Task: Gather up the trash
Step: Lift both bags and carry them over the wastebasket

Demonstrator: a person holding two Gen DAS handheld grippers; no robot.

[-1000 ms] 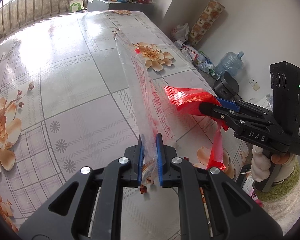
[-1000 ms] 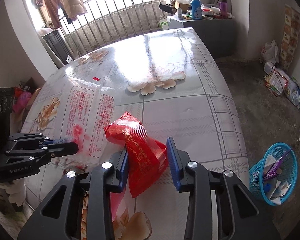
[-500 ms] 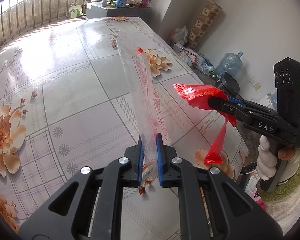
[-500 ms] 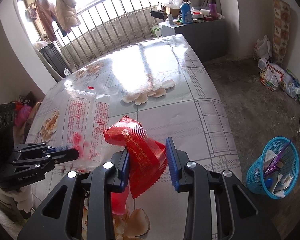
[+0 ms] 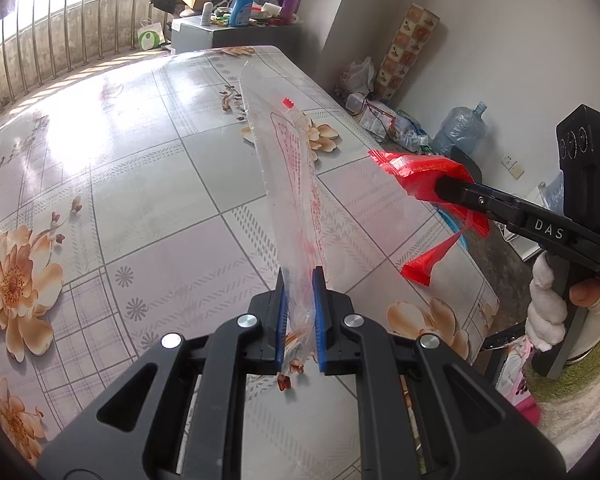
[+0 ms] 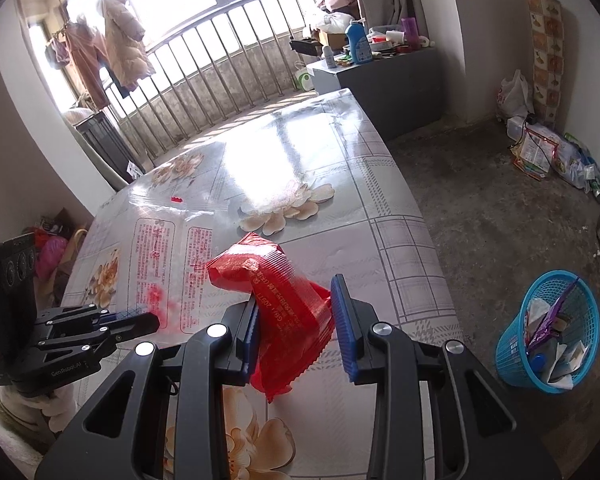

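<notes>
the left gripper [image 5: 299,312] is clamped narrow on a clear printed wrapper [image 5: 292,184] standing up above the flowered table [image 5: 140,184], while the right gripper [image 6: 296,320] grips a crumpled red wrapper [image 6: 284,304] beside it, a blue trash basket [image 6: 550,332] sitting on the floor.

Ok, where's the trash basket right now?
The blue basket stands on the floor off the table's right edge, lower right in the right wrist view, already holding wrappers.

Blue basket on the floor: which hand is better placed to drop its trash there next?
Probably the right. The right gripper holds the red wrapper at the table edge nearest the blue basket; the left gripper, holding the clear bag, is farther away.
</notes>
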